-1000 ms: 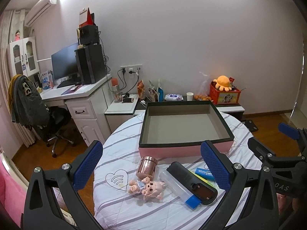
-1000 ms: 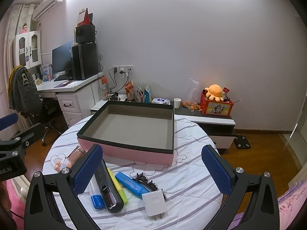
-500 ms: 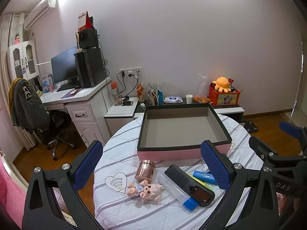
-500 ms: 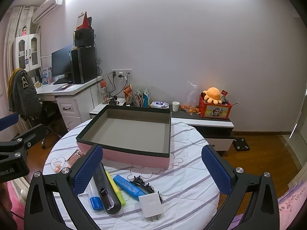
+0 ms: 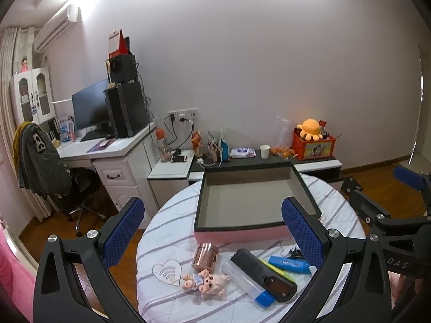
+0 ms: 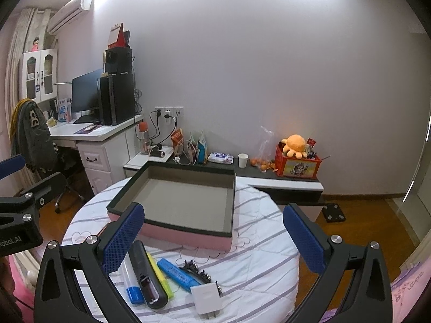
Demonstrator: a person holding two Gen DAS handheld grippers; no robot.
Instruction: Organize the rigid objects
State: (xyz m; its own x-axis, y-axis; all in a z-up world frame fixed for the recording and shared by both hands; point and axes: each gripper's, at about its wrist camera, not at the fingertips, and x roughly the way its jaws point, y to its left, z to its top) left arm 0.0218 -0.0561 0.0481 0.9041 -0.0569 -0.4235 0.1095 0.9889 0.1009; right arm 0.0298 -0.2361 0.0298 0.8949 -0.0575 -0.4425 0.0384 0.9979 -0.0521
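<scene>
Both claws, my left gripper (image 5: 212, 231) and right gripper (image 6: 212, 231), spread empty, have drawn back slightly above the table (image 6: 256, 277); pink box (image 5: 242, 232) unfilled, sorting unstarted.

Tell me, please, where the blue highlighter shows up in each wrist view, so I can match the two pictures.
Left wrist view: the blue highlighter lies low right of centre, right of the black case, partly behind the gripper finger.
Right wrist view: the same highlighter lies low left of centre, between the yellow highlighter and the black comb.
Shared landmark: the empty pink box, just behind it in both views.
</scene>
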